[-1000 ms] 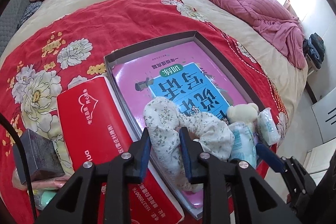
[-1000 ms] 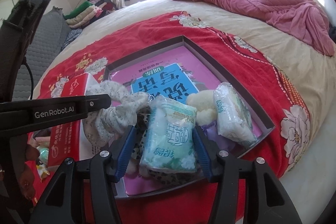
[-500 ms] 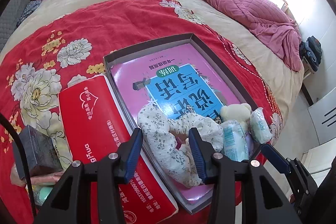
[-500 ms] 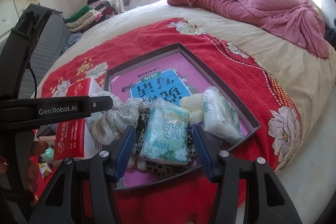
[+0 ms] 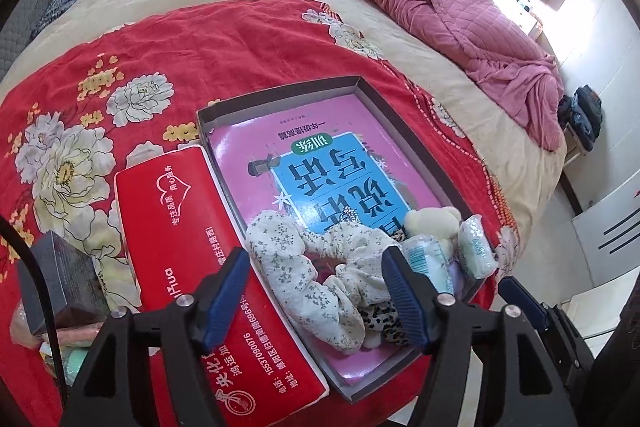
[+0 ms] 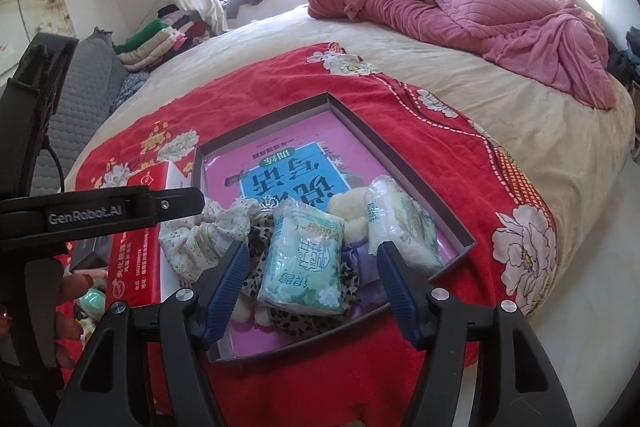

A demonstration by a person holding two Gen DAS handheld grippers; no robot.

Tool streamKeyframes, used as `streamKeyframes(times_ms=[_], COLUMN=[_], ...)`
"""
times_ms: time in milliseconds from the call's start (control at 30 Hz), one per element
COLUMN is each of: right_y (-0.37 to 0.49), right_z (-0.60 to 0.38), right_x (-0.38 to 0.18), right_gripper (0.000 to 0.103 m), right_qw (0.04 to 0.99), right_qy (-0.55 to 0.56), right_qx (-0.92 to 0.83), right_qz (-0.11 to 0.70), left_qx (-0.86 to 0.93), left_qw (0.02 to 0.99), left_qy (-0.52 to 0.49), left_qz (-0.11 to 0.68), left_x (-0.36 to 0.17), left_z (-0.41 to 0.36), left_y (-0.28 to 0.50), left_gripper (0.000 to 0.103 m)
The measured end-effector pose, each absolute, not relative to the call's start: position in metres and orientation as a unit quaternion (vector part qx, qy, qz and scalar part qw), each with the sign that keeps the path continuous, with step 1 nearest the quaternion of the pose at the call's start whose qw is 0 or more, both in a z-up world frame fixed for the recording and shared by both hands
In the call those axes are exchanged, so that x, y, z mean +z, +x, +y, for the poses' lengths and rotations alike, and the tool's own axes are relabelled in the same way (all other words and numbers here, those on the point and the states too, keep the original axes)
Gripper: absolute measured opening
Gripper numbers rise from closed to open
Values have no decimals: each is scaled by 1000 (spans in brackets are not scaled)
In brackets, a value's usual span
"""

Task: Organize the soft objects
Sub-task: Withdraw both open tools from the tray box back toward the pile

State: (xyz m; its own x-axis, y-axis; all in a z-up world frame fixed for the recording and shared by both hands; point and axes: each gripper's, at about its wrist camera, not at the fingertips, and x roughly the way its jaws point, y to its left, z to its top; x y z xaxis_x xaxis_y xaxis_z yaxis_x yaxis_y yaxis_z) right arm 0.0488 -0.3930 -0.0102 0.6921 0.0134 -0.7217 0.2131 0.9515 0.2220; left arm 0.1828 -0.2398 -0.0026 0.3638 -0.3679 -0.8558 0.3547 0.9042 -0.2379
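Leopard-print scrunchie [image 6: 304, 319] half hidden under tissue pack [image 6: 304, 263]

A tray [image 5: 362, 83] is sitting on a blanket [image 5: 240, 39] on the bed, with a book [image 5: 320, 163] lying flat inside it. A scrunchie [image 5: 316, 267], a tissue pack [image 6: 304, 259] and a small plush toy [image 5: 432, 223] are lying on the book's near end. A box [image 5: 192, 247] is lying just left of the tray.

Both grippers, left gripper [image 5: 316, 291] and right gripper [image 6: 312, 287], have matte black angular frames, ribbed blue fingers [image 5: 226, 291] and round silver screws; white "GenRobot.AI" lettering marks the left one's side, a black cable beside it
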Motion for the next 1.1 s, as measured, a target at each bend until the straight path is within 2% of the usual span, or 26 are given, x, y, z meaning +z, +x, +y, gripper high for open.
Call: streamKeyframes(times_ms=[300,433,500,1100], right_y=[44,41,40,23], right_z=[-398,-397,-397,-384], right_x=[0,5,7,34], right_gripper=[69,70,74,74], right_qw=[911,912,913,922], right_qy=[147,143,141,106], right_qx=[-65,-71,-75,-96], right_qz=[379,377,375,359], left_qx=[-205,-203,-202,-191], left_qw=[840,846,850,872], left_qy=[-3,5,10,34], left_qz=[502,493,487,450], left_x=[14,21,25,56], left_z=[-232,-230,-229,-206], left_y=[173,167,162,115], left_gripper=[83,84,84,85])
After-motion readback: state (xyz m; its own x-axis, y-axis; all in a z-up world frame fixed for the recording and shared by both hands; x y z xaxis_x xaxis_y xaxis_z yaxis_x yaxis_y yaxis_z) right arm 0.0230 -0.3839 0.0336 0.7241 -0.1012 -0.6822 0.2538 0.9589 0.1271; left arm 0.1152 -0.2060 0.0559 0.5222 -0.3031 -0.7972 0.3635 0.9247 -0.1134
